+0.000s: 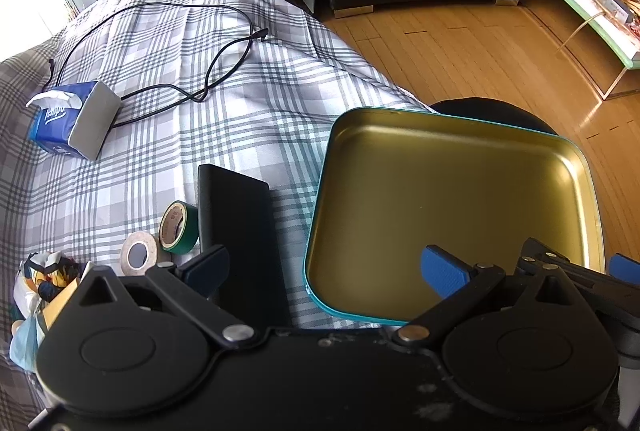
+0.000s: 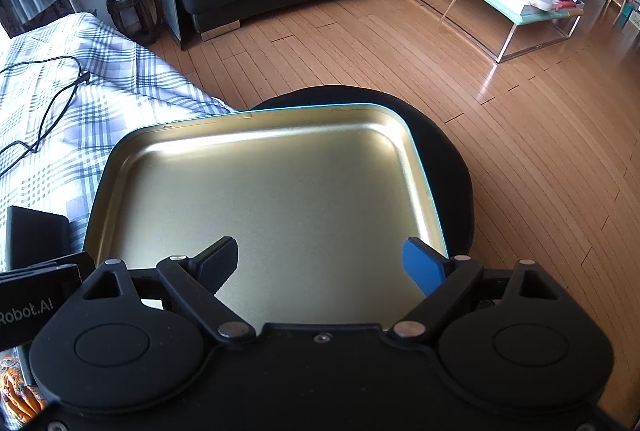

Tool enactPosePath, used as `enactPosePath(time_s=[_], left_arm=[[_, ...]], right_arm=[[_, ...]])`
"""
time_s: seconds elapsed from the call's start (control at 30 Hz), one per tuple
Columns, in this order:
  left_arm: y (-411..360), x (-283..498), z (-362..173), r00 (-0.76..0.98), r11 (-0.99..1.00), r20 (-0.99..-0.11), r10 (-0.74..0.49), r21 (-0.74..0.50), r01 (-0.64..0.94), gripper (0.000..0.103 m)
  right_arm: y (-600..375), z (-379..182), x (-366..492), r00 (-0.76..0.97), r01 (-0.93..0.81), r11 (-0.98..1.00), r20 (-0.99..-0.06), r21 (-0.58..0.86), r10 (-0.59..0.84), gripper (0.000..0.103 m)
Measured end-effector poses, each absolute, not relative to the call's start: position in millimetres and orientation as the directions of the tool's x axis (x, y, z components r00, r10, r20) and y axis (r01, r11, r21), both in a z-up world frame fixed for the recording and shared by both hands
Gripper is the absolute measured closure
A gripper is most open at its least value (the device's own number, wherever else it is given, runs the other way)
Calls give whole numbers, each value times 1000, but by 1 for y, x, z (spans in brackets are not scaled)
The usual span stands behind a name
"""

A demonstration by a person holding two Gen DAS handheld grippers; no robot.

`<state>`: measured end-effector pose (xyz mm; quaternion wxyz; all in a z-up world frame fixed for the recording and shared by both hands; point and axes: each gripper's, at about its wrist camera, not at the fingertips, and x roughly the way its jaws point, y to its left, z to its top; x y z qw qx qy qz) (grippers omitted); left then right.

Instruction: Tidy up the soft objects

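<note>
Right, start of play: nothing is in the tin yet.
Tin tray [image 2: 256, 191]: empty, gold inside, teal rim, sitting at the edge of the checked cloth [image 1: 224, 79], partly over a dark round stool [image 2: 452, 159].
Soft things: tissue pack [image 1: 66, 119] far left, well apart from the tray; a crumpled colourful packet [image 1: 40, 279] at the near left (contents unclear).
Also there: green tape roll [image 1: 180, 227], pale tape ring [image 1: 138, 255], black cable [image 1: 168, 43].
Left gripper [image 1: 324, 267]: fingers spread wide, holding nothing, low over a black flat case [image 1: 240, 227].
Right gripper [image 2: 320, 263]: fingers apart, empty, hovering over the tray.
Advice: I'd take the packet with the left, pinch gently, lift clear of the tapes.
</note>
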<state>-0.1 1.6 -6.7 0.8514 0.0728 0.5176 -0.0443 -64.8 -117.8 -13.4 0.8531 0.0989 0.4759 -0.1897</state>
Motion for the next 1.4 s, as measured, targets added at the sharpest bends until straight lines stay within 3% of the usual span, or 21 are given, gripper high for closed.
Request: enactPosePath(time_s=[1.4], left_arm=[[3, -6, 3, 502, 991, -864, -37, 33, 130, 0]], right_arm=[[-116, -15, -64, 474, 412, 911, -850, -16, -229, 19]])
